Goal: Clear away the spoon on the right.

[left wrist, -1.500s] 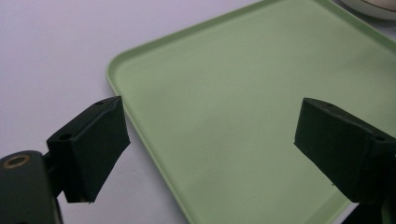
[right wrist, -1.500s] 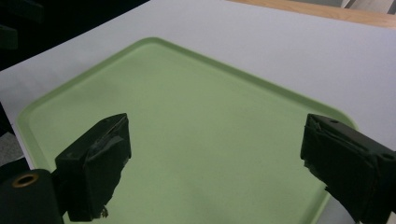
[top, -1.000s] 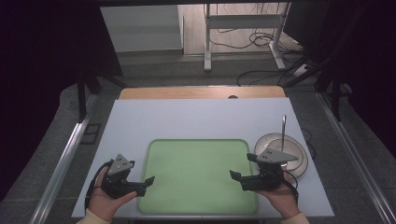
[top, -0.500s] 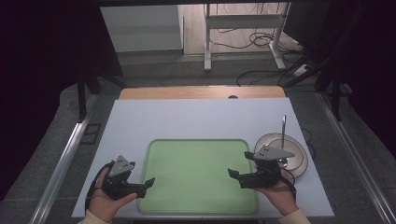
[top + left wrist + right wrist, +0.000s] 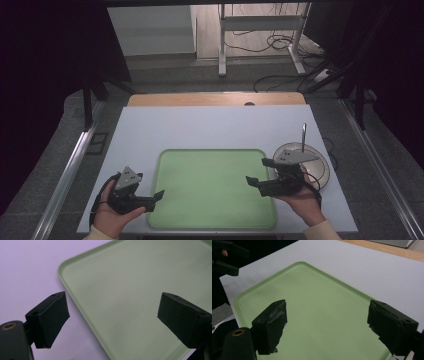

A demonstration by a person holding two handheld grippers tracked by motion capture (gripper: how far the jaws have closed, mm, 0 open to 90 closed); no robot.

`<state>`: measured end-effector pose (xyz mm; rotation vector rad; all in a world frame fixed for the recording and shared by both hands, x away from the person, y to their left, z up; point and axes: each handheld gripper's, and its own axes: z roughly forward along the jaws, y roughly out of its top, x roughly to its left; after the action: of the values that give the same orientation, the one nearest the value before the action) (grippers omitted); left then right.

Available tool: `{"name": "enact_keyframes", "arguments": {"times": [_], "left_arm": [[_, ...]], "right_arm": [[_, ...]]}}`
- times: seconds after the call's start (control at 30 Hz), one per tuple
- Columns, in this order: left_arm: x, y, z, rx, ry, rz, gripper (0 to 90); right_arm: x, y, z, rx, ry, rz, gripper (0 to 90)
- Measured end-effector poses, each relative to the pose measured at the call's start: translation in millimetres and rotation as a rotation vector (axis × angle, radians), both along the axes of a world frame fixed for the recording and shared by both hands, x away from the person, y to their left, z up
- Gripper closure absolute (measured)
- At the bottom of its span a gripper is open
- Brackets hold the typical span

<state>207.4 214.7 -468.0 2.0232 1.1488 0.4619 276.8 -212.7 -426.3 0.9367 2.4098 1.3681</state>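
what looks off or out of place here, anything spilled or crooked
Nothing stands out. The green tray lies flat and square on the white table with nothing spilled on it. The glass lid sits level at the right. Both the left gripper and right gripper are open.

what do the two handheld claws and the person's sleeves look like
Both the left claw and right claw are matte black, each topped by a grey three-cornered plate. Their jaws are blocky black pads with small holes; a brass-coloured ring sits near the base. A black cable loops off each. Pale cream sleeve cuffs show at the wrists.
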Motion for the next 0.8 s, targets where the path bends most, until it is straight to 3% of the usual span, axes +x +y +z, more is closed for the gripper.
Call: {"name": "enact_keyframes", "arguments": {"times": [0.2,0.33,0.47,0.63,0.73,0.8], "left_arm": [[3.8,-0.6,-0.3,0.001,-0.001,-0.007,9.8],[5.8,-2.1,-0.5,0.001,-0.003,-0.023,9.8],[6.6,-1.7,-1.1,0.003,-0.002,-0.023,9.8],[7.9,-2.2,-2.3,0.006,0.003,-0.016,9.8],[7.8,-3.3,-3.7,0.012,0.006,-0.019,9.8],[7.0,-3.4,-4.4,0.015,0.003,-0.026,9.8]], "right_arm": [[11.9,-3.0,11.0,0.015,0.025,-0.015,15.7],[27.0,-9.8,32.3,0.056,0.056,-0.043,17.4],[36.7,-15.6,44.3,0.082,0.036,-0.053,19.0],[46.8,-23.8,50.2,0.075,0.023,-0.064,19.0],[50.9,-32.8,52.0,0.096,0.024,-0.067,18.9],[53.1,-36.7,51.5,0.077,0.038,-0.057,18.8]]}}
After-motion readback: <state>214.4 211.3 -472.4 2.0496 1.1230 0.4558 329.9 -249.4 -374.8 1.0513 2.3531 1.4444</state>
